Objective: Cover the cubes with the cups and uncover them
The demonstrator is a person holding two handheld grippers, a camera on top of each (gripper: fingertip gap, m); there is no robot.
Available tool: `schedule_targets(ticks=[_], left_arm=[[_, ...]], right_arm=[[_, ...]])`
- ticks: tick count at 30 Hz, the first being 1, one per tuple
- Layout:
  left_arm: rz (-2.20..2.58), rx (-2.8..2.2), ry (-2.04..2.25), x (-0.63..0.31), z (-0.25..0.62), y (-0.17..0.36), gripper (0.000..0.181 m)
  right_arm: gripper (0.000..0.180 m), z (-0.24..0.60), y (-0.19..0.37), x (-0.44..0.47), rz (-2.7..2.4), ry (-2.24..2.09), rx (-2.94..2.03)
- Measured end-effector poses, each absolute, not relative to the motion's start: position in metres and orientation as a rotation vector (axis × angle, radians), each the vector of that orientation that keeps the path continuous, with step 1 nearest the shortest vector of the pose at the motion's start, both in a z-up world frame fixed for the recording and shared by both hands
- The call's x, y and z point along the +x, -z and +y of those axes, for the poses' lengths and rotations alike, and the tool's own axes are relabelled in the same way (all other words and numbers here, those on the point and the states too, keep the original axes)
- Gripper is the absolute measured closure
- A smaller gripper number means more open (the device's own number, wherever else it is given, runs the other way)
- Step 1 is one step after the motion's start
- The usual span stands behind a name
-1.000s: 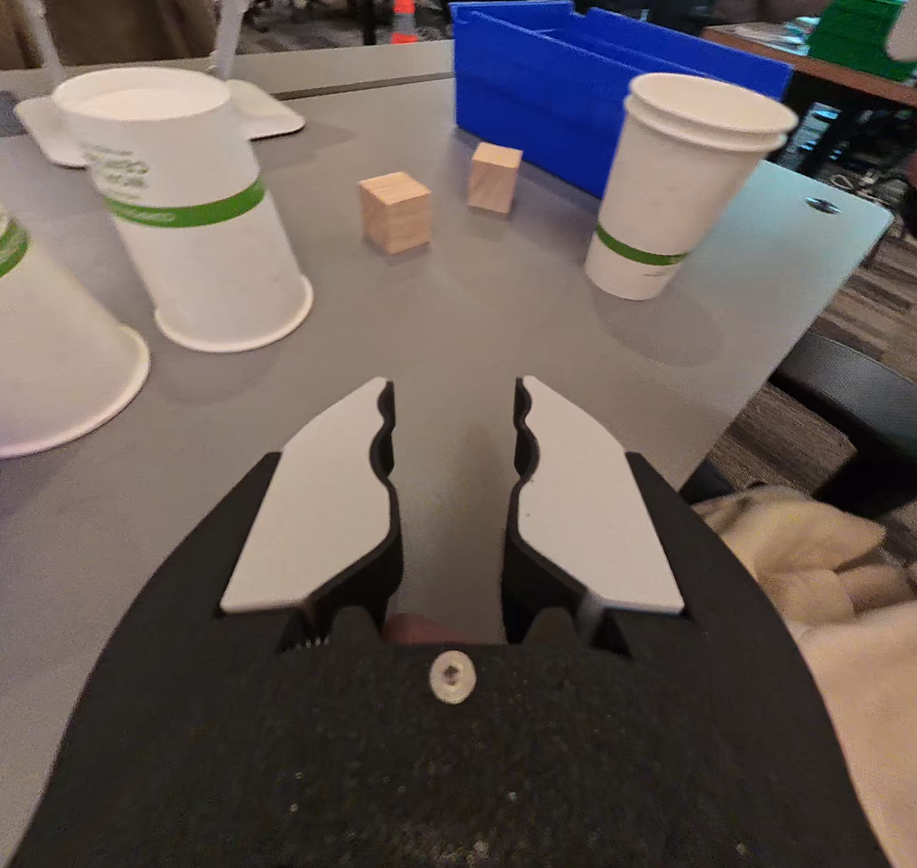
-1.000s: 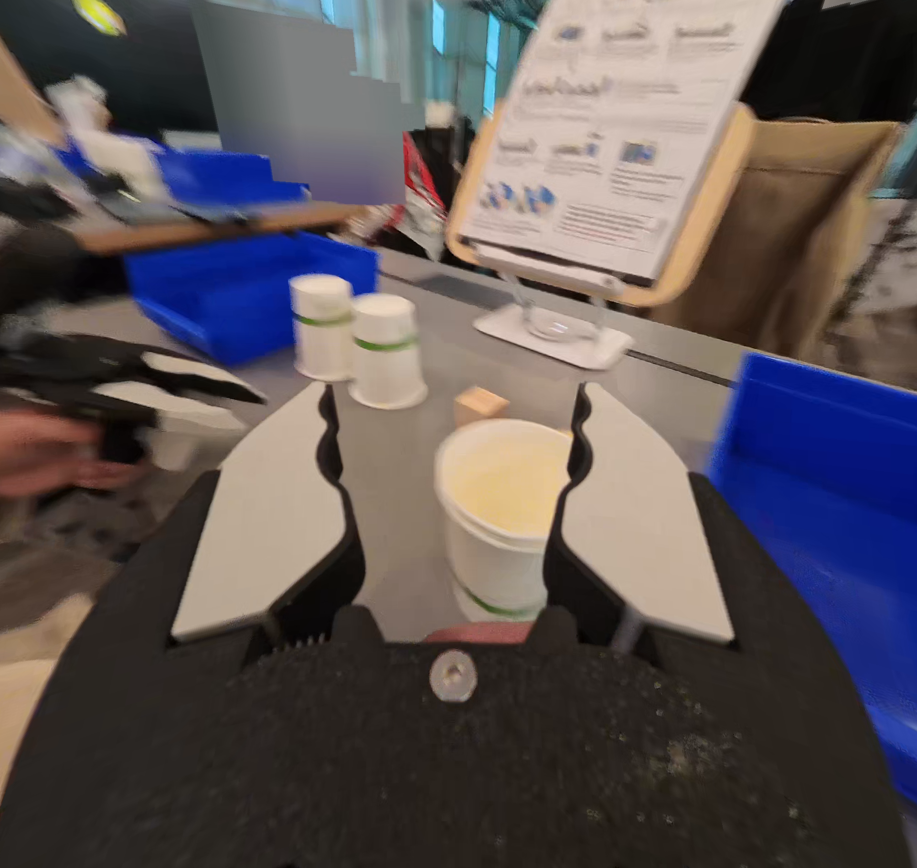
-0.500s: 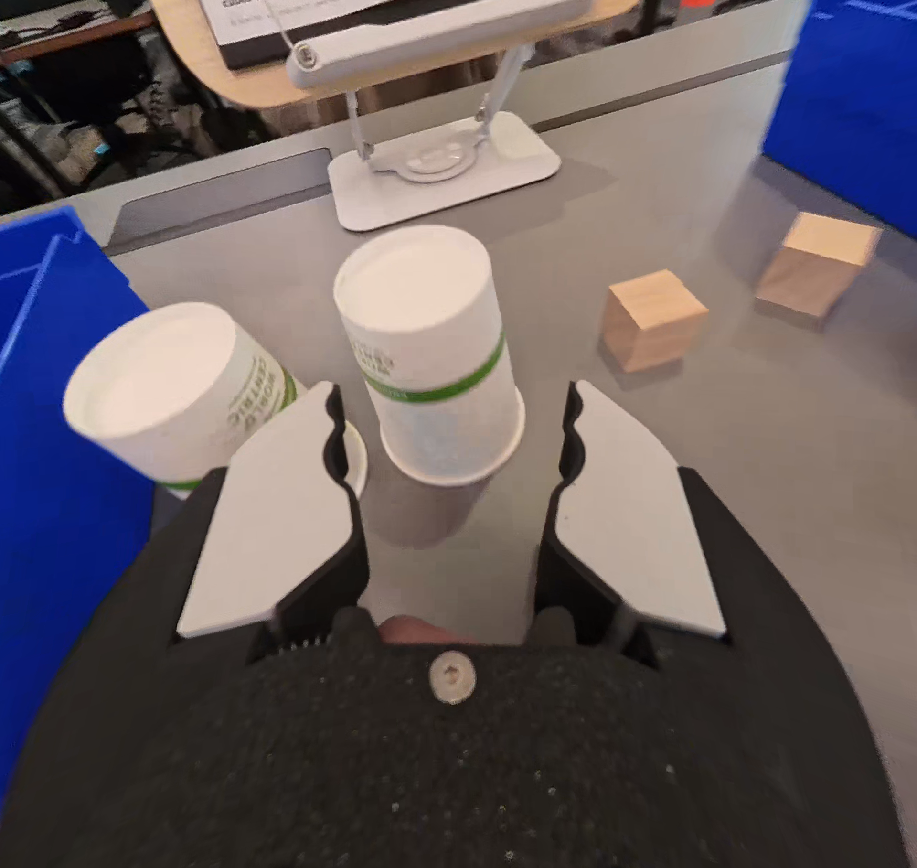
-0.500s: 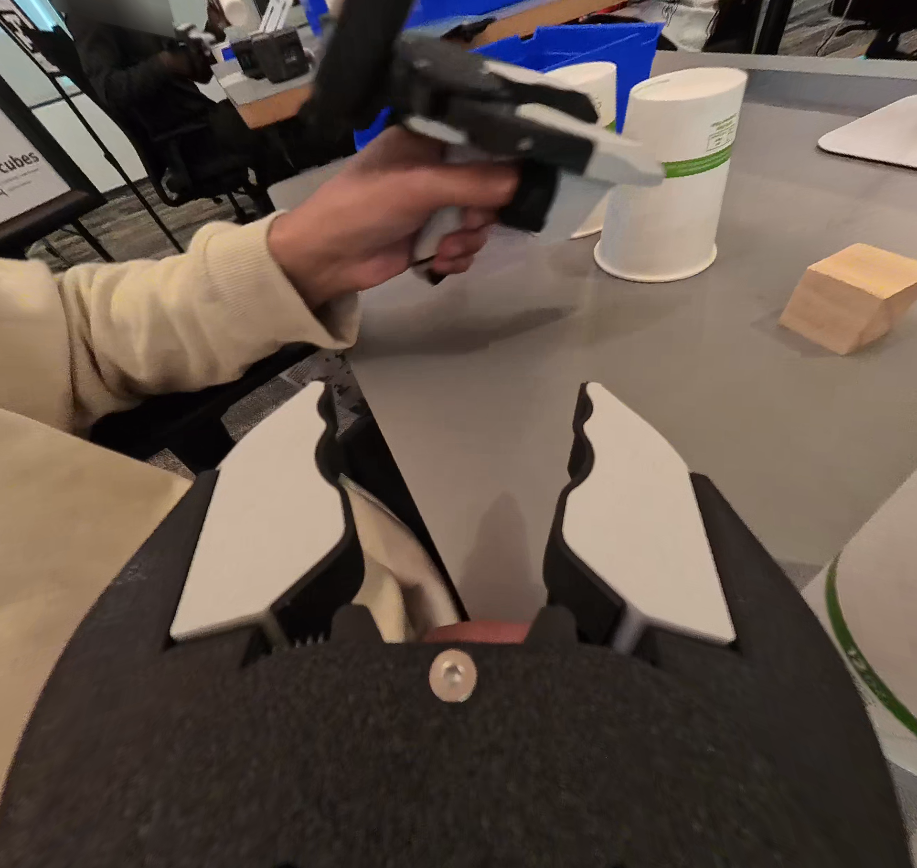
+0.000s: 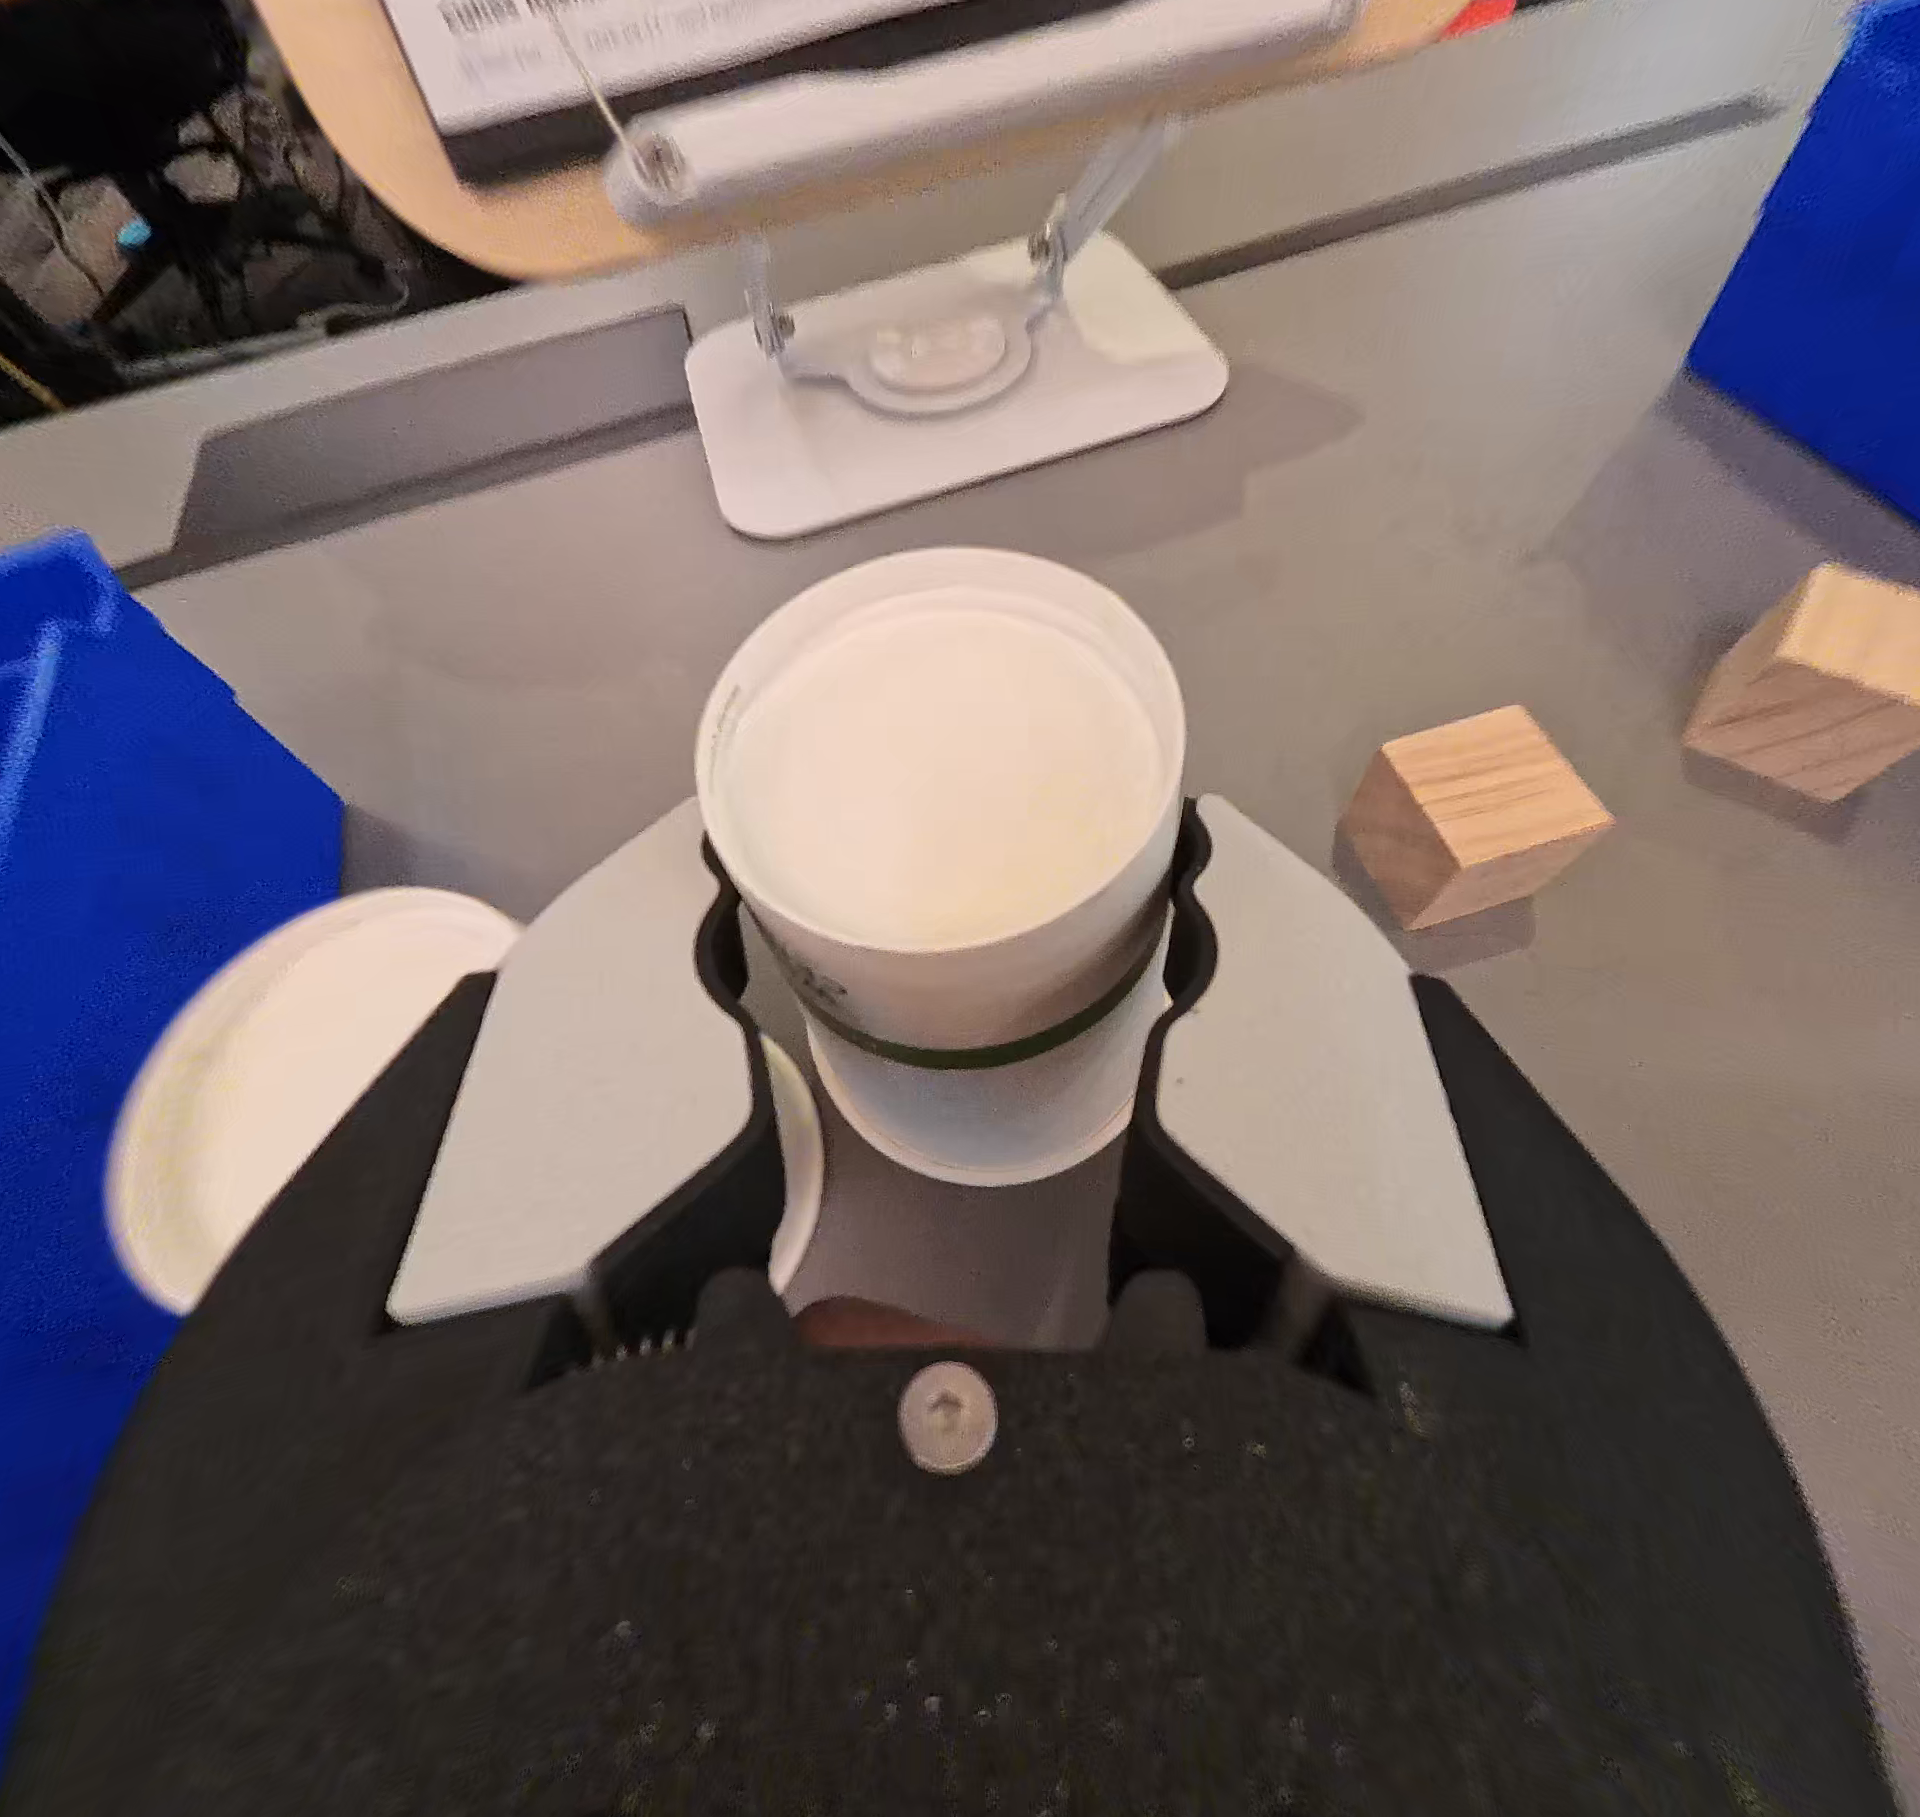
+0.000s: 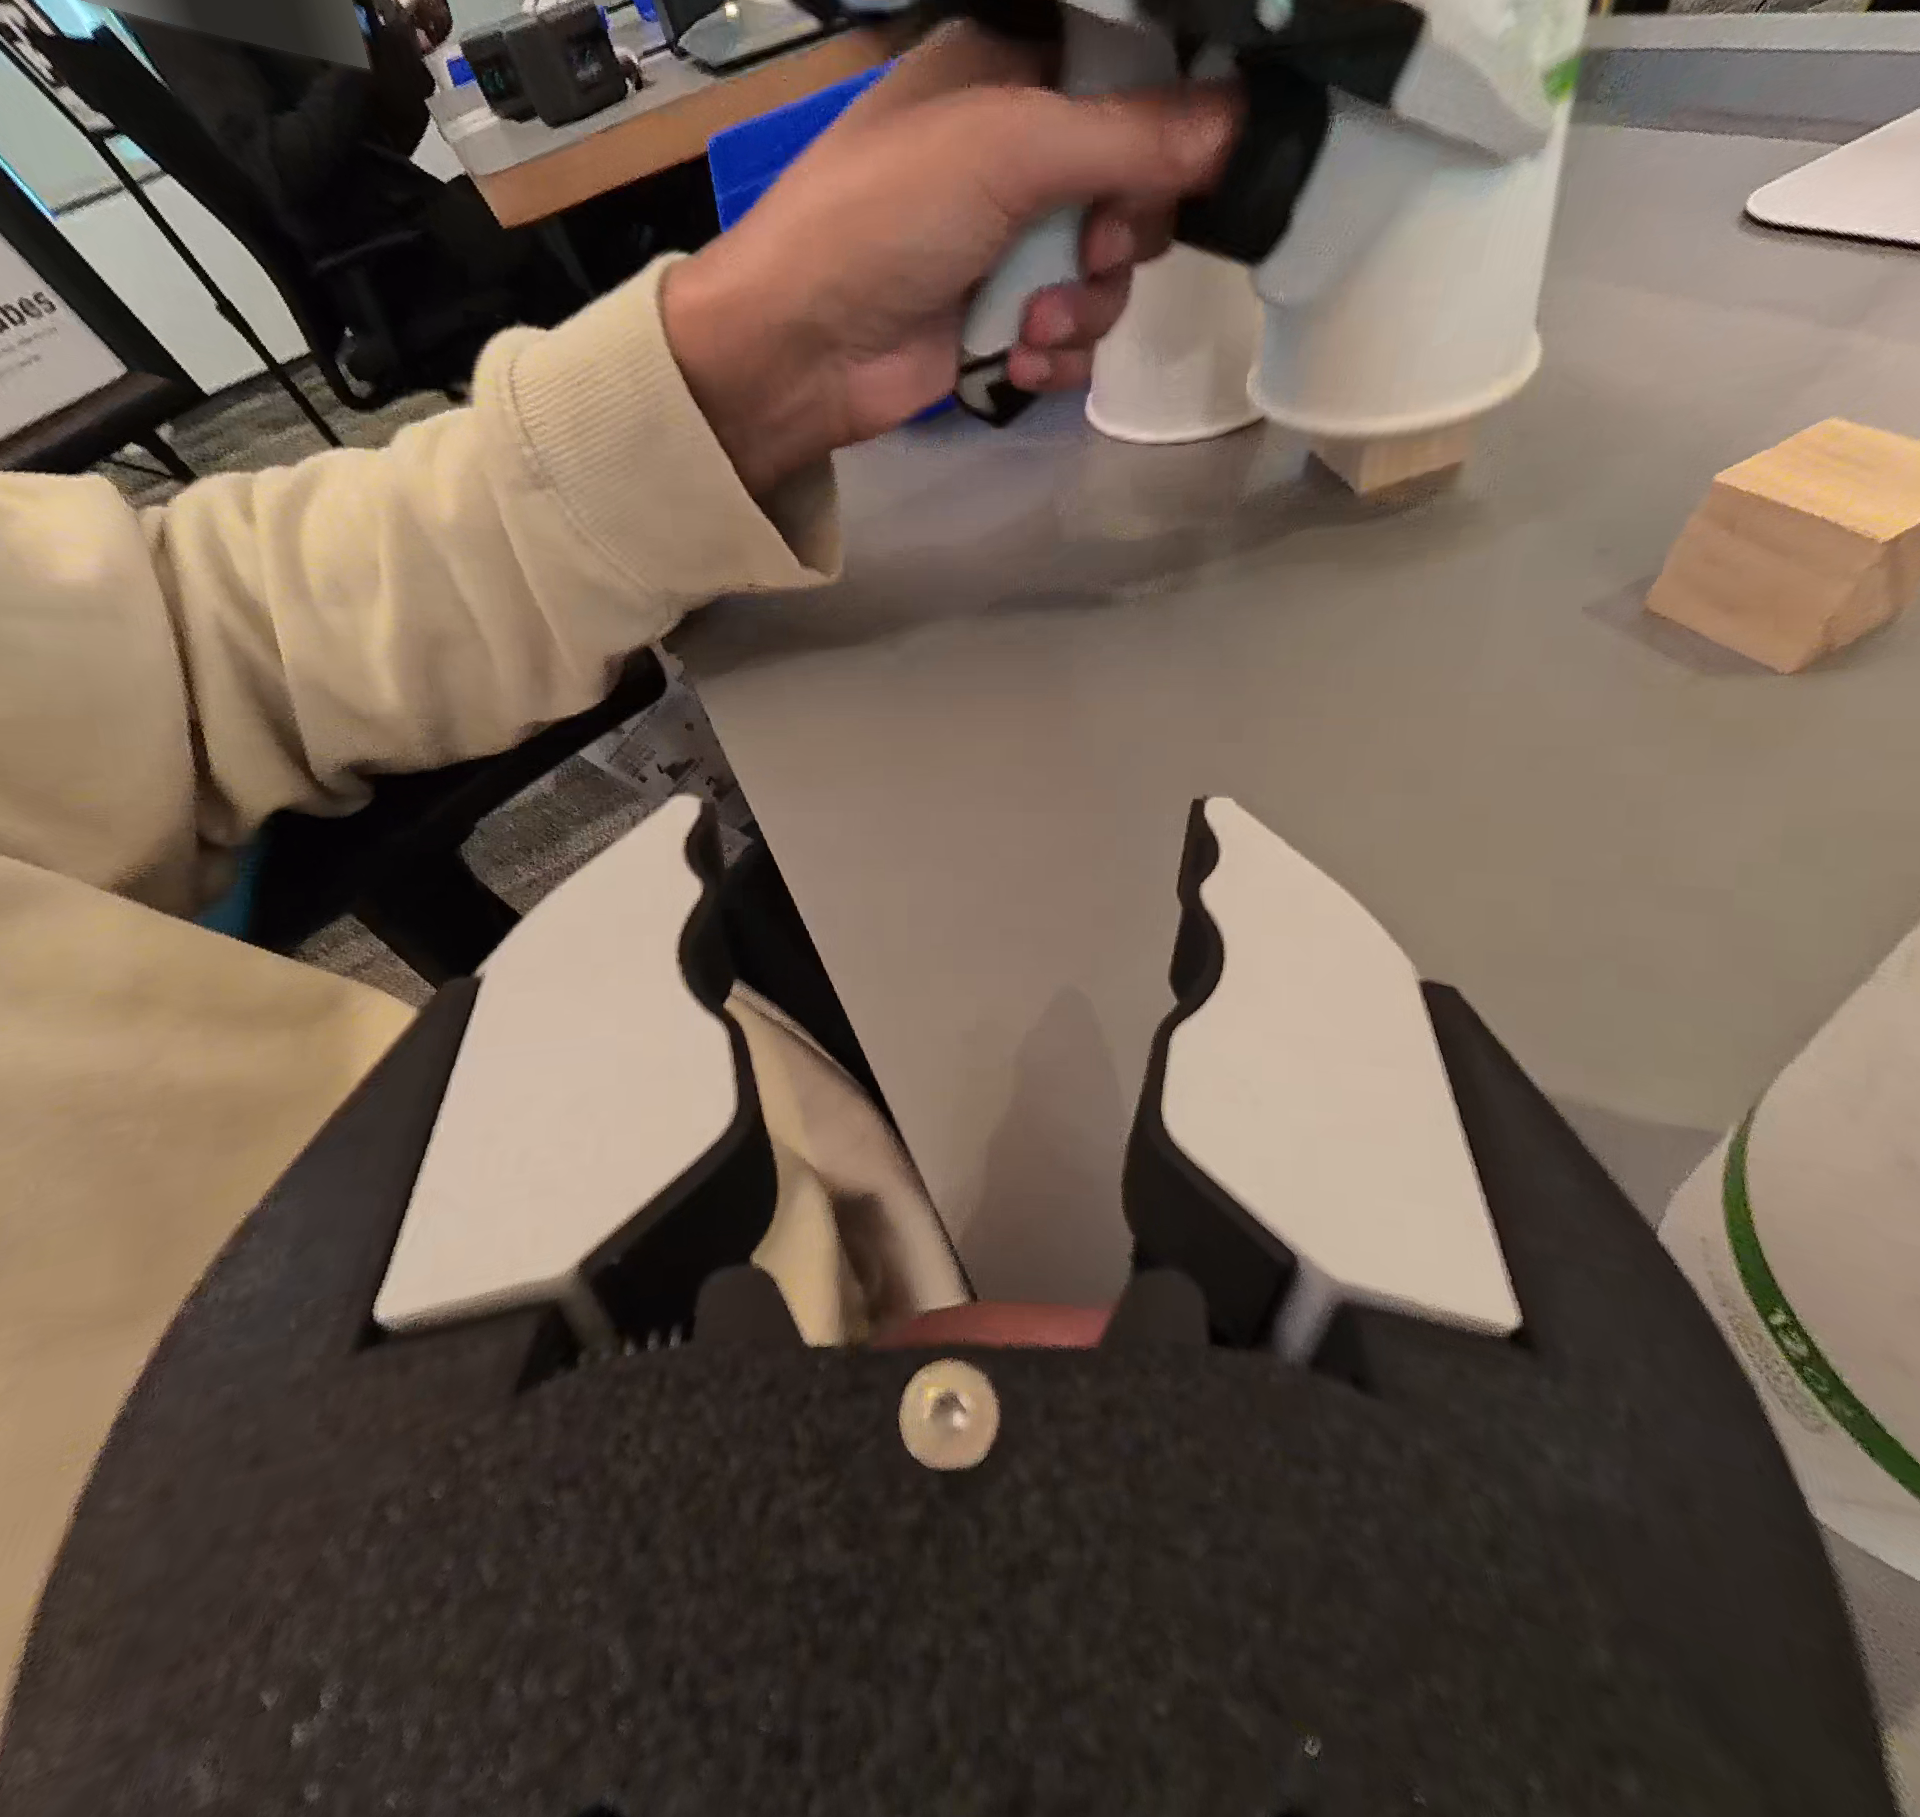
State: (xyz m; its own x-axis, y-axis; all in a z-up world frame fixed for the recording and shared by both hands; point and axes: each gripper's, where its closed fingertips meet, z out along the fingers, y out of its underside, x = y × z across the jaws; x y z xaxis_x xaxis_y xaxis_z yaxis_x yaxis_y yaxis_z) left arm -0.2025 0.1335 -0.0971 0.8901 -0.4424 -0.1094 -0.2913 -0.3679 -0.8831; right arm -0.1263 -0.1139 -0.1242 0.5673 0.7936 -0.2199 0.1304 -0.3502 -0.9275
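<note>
The left gripper (image 5: 943,874) has no free gap: an upside-down white cup (image 5: 940,832) fills the space between its fingers. A second inverted cup (image 5: 301,1081) crowds its left side, with a blue bin (image 5: 125,894) just beyond. To the right, two wooden cubes (image 5: 1470,811) (image 5: 1813,702) break up the grey table (image 5: 1558,1092), and a document stand (image 5: 956,406) blocks the far side. Ahead of the right gripper (image 6: 948,832) lies bare tabletop; another cup (image 6: 1808,1331) stands close at its right.
</note>
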Motion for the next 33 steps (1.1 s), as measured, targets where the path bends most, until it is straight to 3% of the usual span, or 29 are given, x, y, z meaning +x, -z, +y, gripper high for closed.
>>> schedule_targets(ticks=[1,6,9,14,20,26,29,33], left_arm=[[0.552,-1.939,0.214,-0.204,0.130,0.083,0.101],[0.637,-1.608,0.541,-0.218,0.091,-0.009,0.101],[0.627,-1.432,0.879,-0.234,0.053,-0.030,0.102],[0.580,-1.220,1.332,-0.237,0.011,-0.042,0.101],[0.728,-1.086,1.370,-0.188,-0.032,-0.054,0.102],[0.719,-1.076,1.413,-0.169,-0.044,-0.046,0.102],[0.713,-1.072,1.471,-0.163,-0.050,-0.043,0.102],[0.744,-1.118,1.438,-0.163,-0.053,-0.037,0.101]], right_arm=[[0.098,-0.113,0.123,-0.125,-0.743,-0.862,-1.815],[0.100,-0.112,0.102,-0.121,-0.673,-0.914,-1.727],[0.102,-0.110,0.089,-0.118,-0.633,-0.918,-1.654],[0.125,-0.112,0.022,-0.131,-0.374,-1.387,-1.380],[0.121,-0.097,-0.034,-0.156,-0.169,-1.963,-1.244],[0.142,-0.090,-0.035,-0.161,-0.102,-1.988,-1.183],[0.177,-0.087,-0.029,-0.153,-0.067,-1.996,-1.159],[0.178,-0.090,-0.028,-0.150,-0.135,-1.960,-1.191]])
